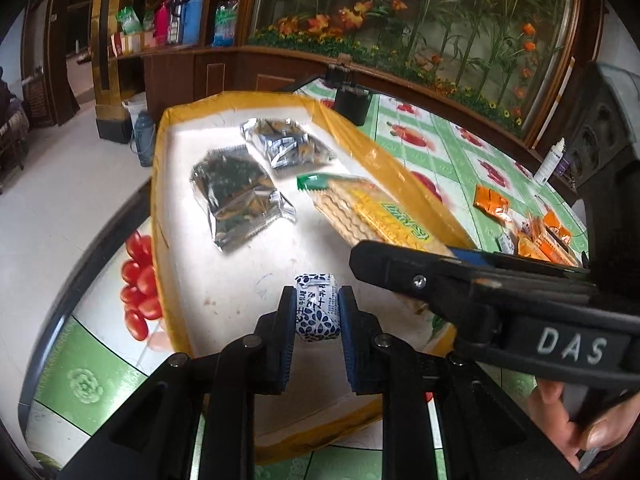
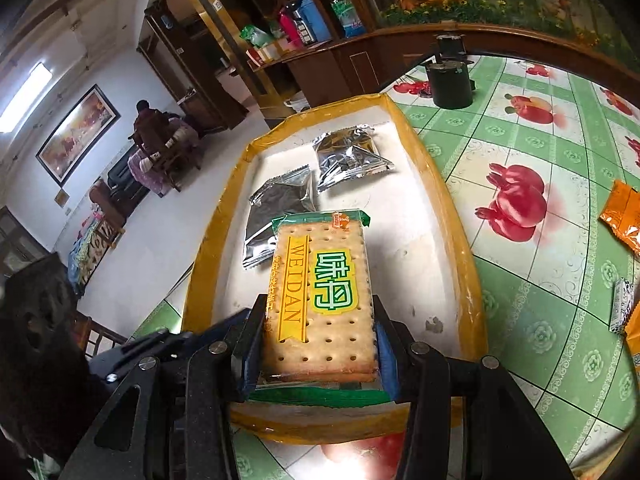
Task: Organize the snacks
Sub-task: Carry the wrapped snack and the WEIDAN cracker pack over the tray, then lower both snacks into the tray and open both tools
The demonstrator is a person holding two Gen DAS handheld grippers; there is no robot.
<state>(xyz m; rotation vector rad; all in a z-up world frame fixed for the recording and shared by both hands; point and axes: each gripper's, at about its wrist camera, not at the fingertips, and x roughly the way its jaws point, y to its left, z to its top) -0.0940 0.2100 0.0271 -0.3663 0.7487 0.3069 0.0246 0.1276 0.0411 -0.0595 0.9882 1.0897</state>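
Observation:
A white tray with a yellow taped rim [image 1: 160, 168] [image 2: 452, 200] lies on the table and holds two silver snack packets [image 1: 236, 196] [image 2: 352, 158]. My left gripper [image 1: 316, 304] is shut on a small blue-and-white patterned candy [image 1: 316, 312], held just above the tray's near part. My right gripper [image 2: 318, 320] is shut on a cracker pack [image 2: 320, 300] with a green and yellow label, held over the tray. In the left wrist view that cracker pack [image 1: 360, 212] and the right gripper's fingers [image 1: 400, 272] reach in from the right.
A green-checked tablecloth with red fruit prints [image 2: 520, 200] covers the table. Orange snack packets [image 1: 492, 202] [image 2: 624, 216] and a small patterned candy [image 2: 622, 306] lie loose on the right. A dark round tin [image 2: 448, 80] stands at the far edge. A white bottle [image 1: 552, 160] stands at the right.

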